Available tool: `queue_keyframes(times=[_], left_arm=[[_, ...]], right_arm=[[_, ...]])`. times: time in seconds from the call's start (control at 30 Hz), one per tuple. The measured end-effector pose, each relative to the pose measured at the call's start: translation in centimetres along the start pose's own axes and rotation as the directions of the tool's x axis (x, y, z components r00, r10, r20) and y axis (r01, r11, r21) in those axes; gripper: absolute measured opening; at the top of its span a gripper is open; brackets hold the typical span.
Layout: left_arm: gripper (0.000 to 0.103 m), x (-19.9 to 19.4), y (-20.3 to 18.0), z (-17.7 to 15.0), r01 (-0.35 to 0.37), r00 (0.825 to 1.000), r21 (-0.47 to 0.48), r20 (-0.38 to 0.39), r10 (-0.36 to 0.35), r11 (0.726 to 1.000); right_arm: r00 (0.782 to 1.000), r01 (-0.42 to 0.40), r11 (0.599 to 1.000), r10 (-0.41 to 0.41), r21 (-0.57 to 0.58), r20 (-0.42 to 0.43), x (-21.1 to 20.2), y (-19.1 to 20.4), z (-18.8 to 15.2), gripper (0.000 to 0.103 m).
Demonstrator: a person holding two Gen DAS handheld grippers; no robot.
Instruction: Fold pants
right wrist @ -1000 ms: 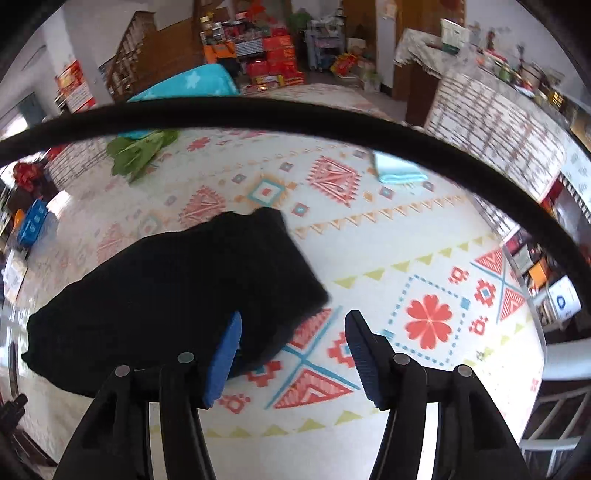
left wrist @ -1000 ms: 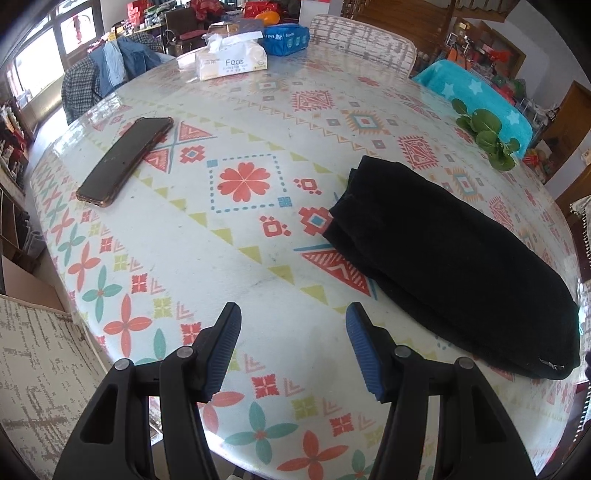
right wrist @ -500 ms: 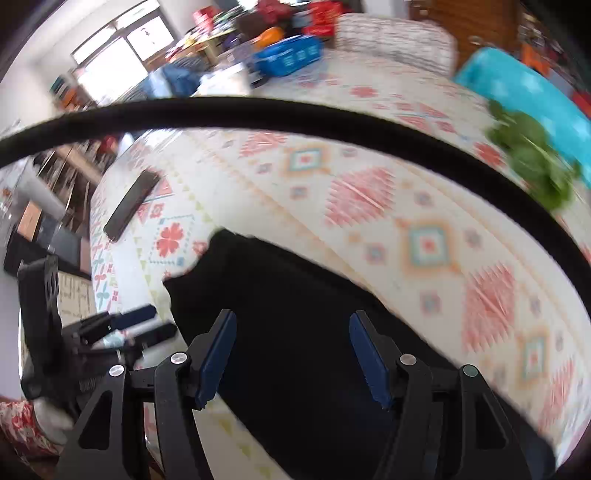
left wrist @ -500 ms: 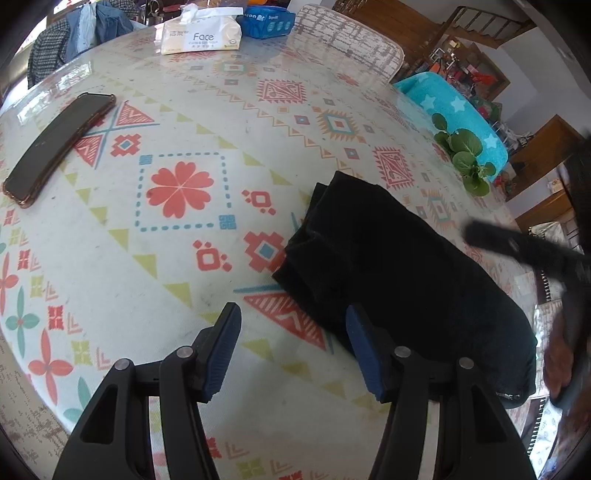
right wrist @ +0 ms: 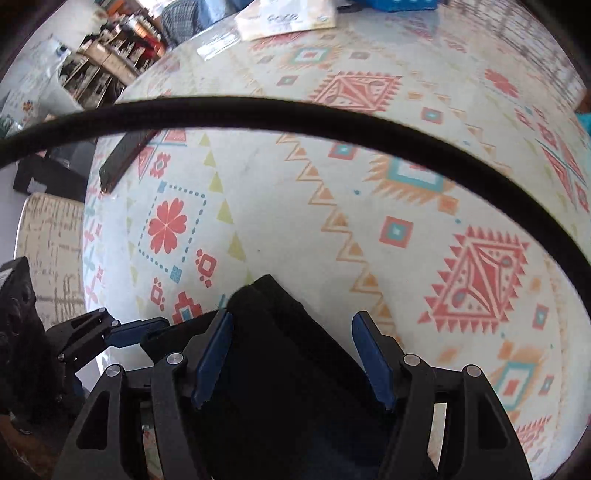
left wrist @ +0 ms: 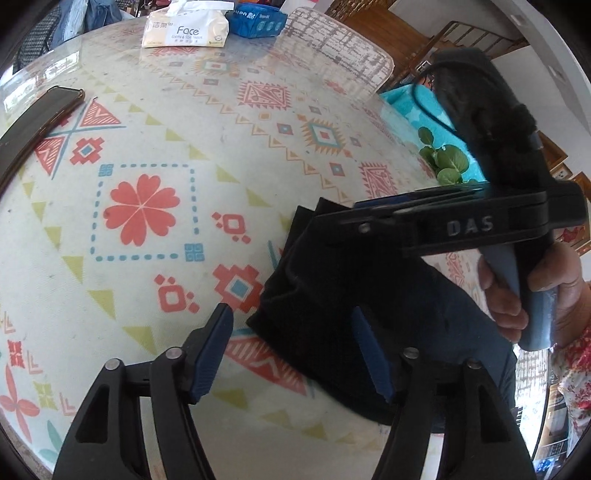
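Patterned cloth with red flowers and diamonds covers the counter, and a cluttered room with shelves shows blurred behind it. At the far left edge lies a dark phone, flat on the cloth; beyond it, at the back, sit a pack of tissues and, just beside that, a blue packet. Nearer, the left tool hangs over the counter with its jaws apart; they have just been opening, and the near corner of the pants lies below the gap, with no pad pressing on it. The black pants lie folded on the counter, running from the middle toward the right edge, with layered edges showing at the far corner. Above them the right tool comes in from the right side, held by a hand around its pale blue grip; its jaws have also just been opening and stand wide, one pad on each side of the pants' end. Whether its pads touch the cloth I cannot tell from the wrist view, which is soft with blur, but the fabric looks loose between them. A black cable arcs across that view. Past the right tool, at the counter's far right rim, lie some green leaves in front of a turquoise chair back.
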State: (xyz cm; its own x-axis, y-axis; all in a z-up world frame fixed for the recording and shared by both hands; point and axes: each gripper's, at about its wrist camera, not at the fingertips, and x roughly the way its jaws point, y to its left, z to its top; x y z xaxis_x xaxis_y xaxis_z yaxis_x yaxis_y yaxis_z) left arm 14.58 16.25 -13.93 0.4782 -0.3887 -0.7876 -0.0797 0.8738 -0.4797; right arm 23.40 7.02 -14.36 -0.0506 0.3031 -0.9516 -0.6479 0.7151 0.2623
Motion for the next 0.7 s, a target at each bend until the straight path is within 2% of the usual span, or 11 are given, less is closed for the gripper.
queue_keyframes(times=[0.17,0.27,0.3,0.33,0.37,0.4,0.53,0.7], left_arm=[[0.068,0.7,-1.1,-0.7,0.032,0.999,0.042,0.025,-0.034,0.999],[0.068,1.0,-2.0,-1.3,0.028,0.999,0.091,0.039,-0.031,0.995],[0.065,1.1,-2.3,-1.4,0.013,0.999,0.108,0.040,-0.018,0.994],[0.057,1.3,-2.6,-1.3,0.006,0.999,0.130,0.032,-0.010,0.992],[0.035,1.5,-2.8,-1.2,-0.013,1.000,0.154,0.023,0.010,0.988],[0.025,1.8,-2.8,-1.1,-0.037,0.999,0.172,0.017,0.035,0.984],[0.019,1.9,-1.8,-0.2,0.017,0.999,0.149,-0.031,-0.013,0.989],[0.015,1.5,-1.9,0.2,0.047,0.998,0.156,-0.050,-0.040,0.987]], right_arm=[[0.999,0.015,0.996,-0.018,-0.085,-0.032,0.7,1.2,0.9,0.071],[0.996,0.064,0.987,-0.073,-0.149,-0.058,0.9,2.2,0.8,0.068],[0.991,0.100,0.980,-0.112,-0.175,-0.066,1.1,2.6,0.8,0.064],[0.987,0.130,0.972,-0.146,-0.196,-0.068,1.3,3.1,0.8,0.049],[0.986,0.136,0.969,-0.154,-0.207,-0.070,1.2,3.4,0.7,0.036],[0.985,0.134,0.969,-0.154,-0.207,-0.082,1.3,3.6,0.7,0.033],[0.981,0.144,0.965,-0.168,-0.218,-0.098,1.5,4.3,0.3,0.025],[0.986,0.140,0.977,-0.152,-0.159,-0.071,0.6,4.2,0.0,0.024]])
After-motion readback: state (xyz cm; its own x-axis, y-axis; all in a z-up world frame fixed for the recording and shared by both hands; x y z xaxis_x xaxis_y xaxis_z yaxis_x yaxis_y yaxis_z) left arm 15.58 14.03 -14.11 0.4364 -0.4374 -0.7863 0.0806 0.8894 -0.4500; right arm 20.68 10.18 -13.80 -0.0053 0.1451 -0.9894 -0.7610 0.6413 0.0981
